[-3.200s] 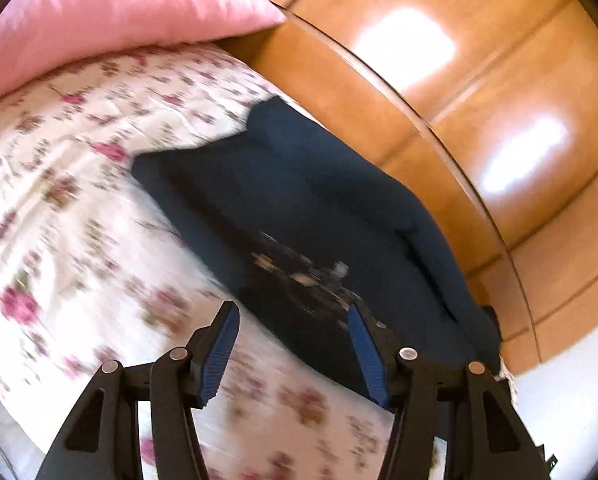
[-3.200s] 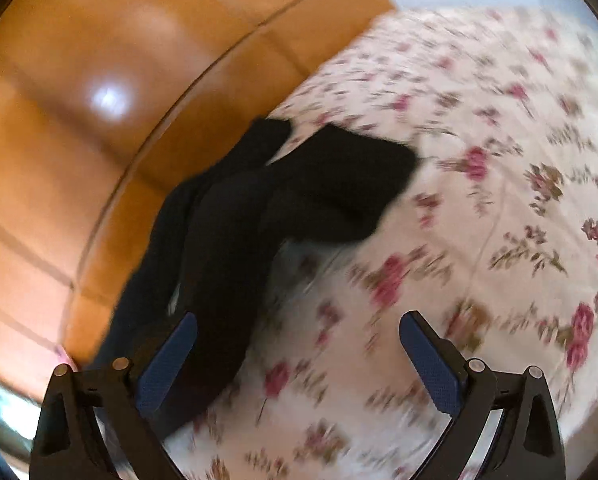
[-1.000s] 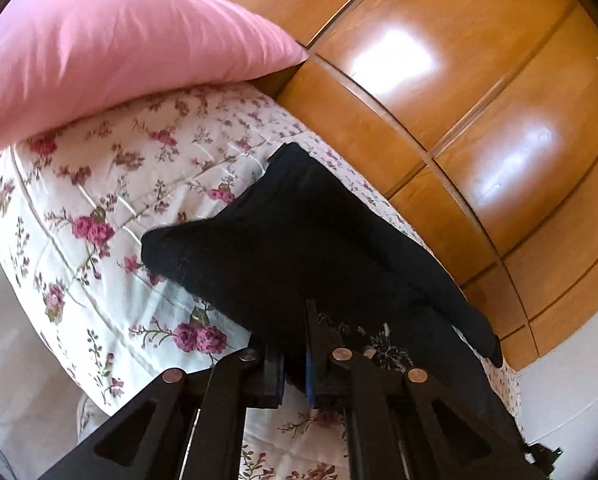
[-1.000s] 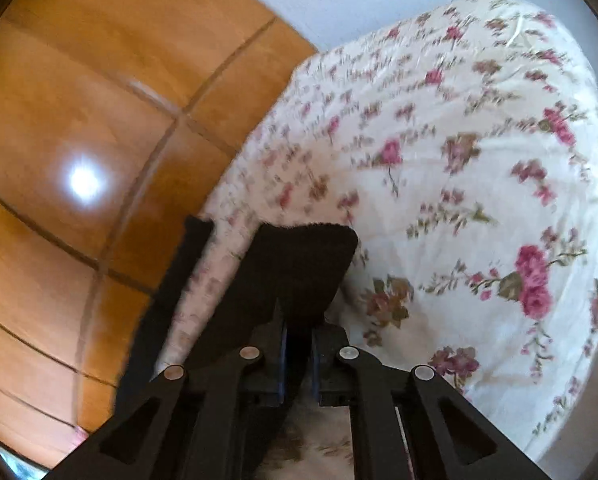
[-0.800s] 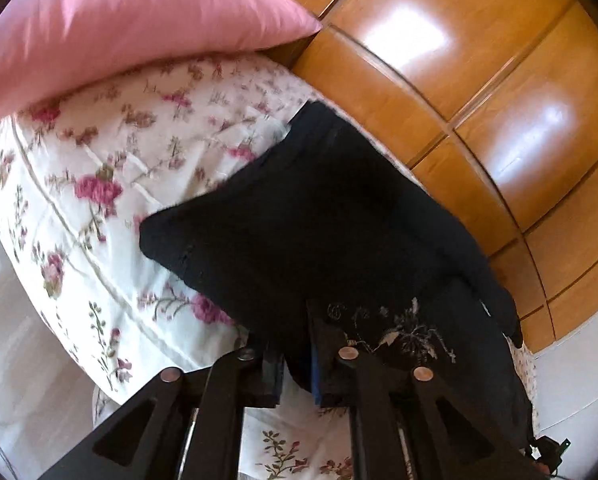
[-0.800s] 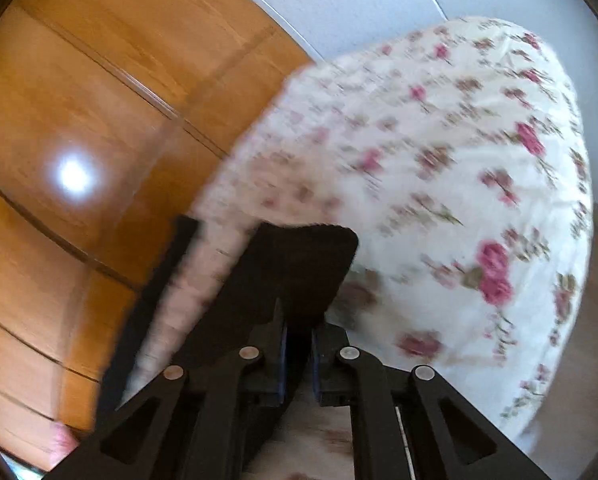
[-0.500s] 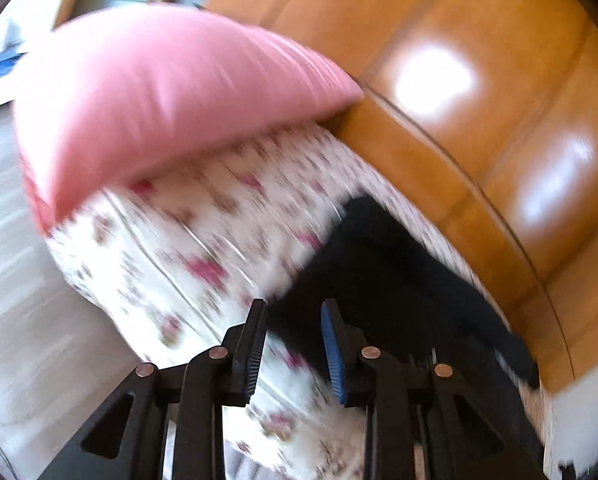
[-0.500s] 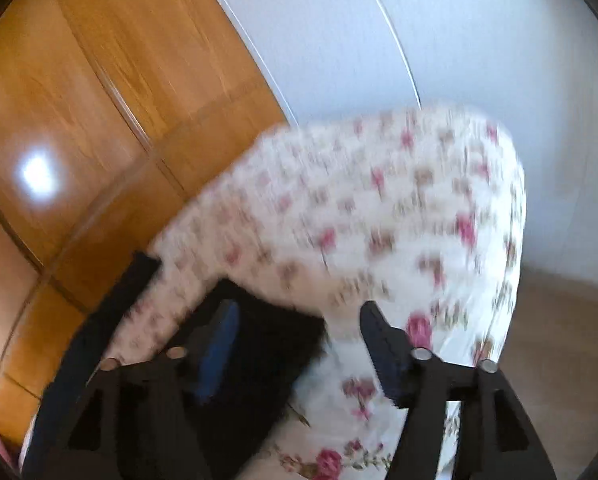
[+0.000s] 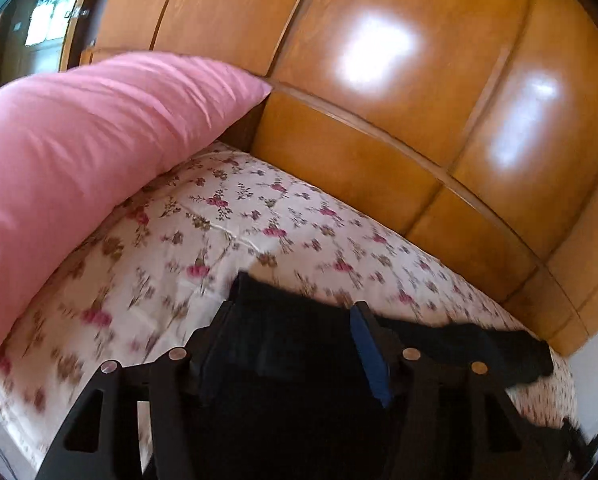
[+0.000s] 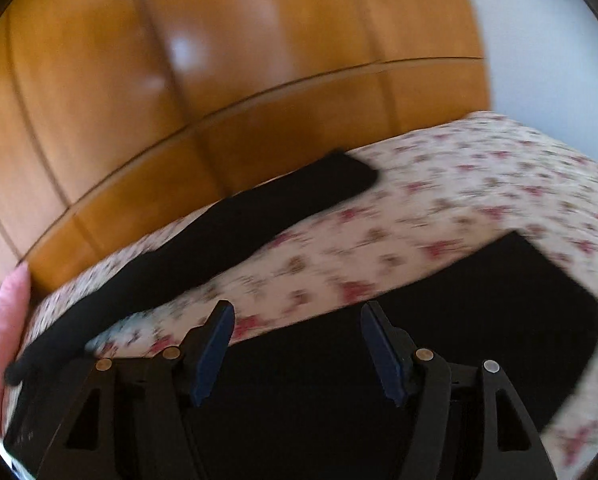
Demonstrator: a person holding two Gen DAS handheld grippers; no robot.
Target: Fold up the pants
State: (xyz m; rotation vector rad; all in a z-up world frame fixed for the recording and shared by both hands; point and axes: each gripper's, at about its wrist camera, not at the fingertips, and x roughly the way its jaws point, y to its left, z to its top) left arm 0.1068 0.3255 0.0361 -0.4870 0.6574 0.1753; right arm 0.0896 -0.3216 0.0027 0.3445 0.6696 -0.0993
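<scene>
One pair of black pants (image 10: 227, 232) lies on the floral bed (image 9: 235, 216), long axis running along the wooden wardrobe (image 9: 379, 140), one leg stretched beside it. One pink pillow (image 9: 79, 140) rests at the bed's end. The left claw (image 9: 295, 340) has just been opening; both it and the right claw (image 10: 297, 348) stand apart above the dark cloth, gripping nothing.
</scene>
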